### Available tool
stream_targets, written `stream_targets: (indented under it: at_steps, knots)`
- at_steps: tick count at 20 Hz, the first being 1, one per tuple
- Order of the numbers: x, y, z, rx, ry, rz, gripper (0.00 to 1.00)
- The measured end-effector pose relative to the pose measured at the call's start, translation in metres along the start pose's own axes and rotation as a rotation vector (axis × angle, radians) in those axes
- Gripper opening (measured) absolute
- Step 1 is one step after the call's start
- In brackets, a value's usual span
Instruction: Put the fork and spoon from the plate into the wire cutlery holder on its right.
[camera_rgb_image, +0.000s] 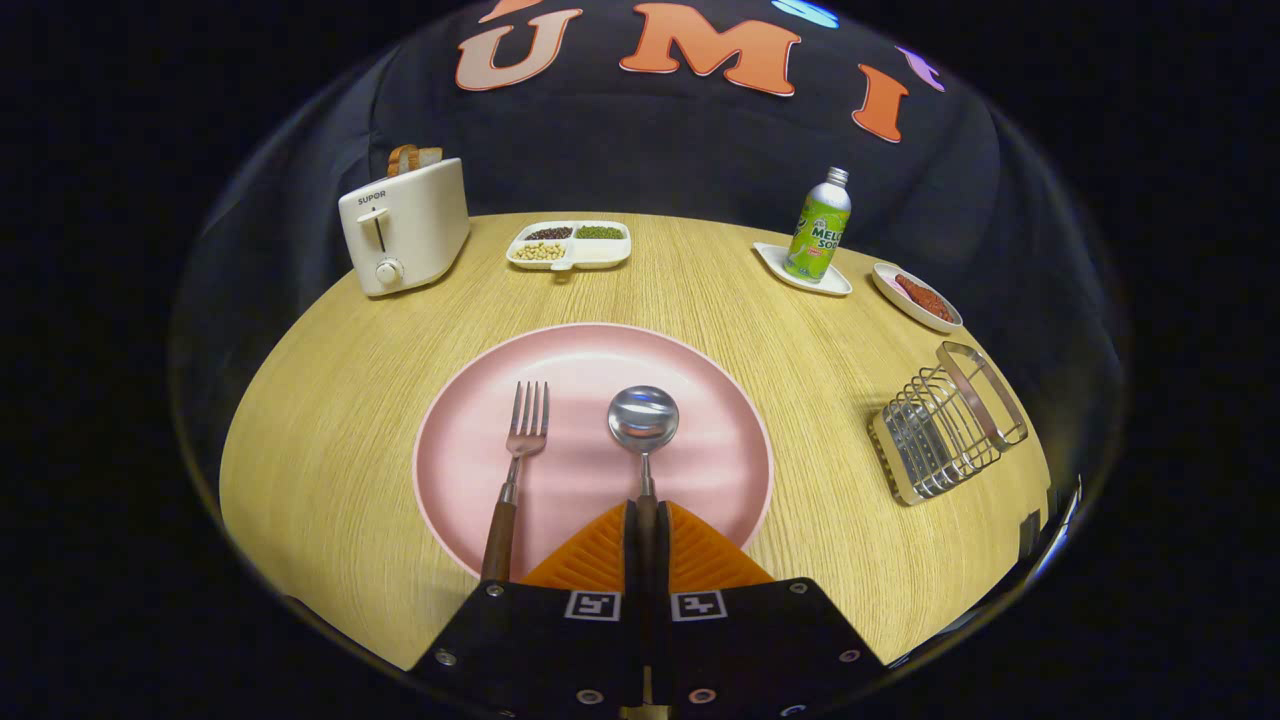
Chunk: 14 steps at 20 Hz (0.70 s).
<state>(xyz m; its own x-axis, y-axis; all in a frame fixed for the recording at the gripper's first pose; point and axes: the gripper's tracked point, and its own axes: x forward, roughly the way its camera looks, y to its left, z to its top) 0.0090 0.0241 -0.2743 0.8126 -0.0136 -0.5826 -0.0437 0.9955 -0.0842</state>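
Spoon (643, 420) lies on the pink plate (700, 380), bowl pointing away, wooden handle running back between the gripper's (646, 525) fingers; both fingers are closed in against the handle, so the gripper is clamped on the spoon, which is still flat on the plate. Fork (515, 465) lies just left of the spoon, parallel, tines away, wood handle end reaching the plate's near rim, not touched by the fingers. One fork, one spoon, one plate. Wire cutlery holder (945, 420) stands well to the right of the plate, apart from it, nothing visible inside. Surface is a light wood-grain table (330, 430), black cloth wall behind it. Far side, left to right: one white toaster (403, 228) with bread slices sticking out, one divided tray (570, 245) with three sorts of beans or grains, one melon soda bottle (820, 228) upright on a small white dish (800, 272), one small oval dish (915, 297) with something reddish in it.
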Motion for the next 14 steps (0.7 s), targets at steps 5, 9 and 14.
stream_targets:
  at_steps: [5,9,14]
  knots:
    - [-0.024,-0.027,0.019,-0.02,0.024,0.055,0.04]
    - [-0.043,-0.07,0.044,-0.074,0.05,0.054,0.04]
    - [-0.064,-0.132,0.062,-0.094,0.117,0.044,0.04]
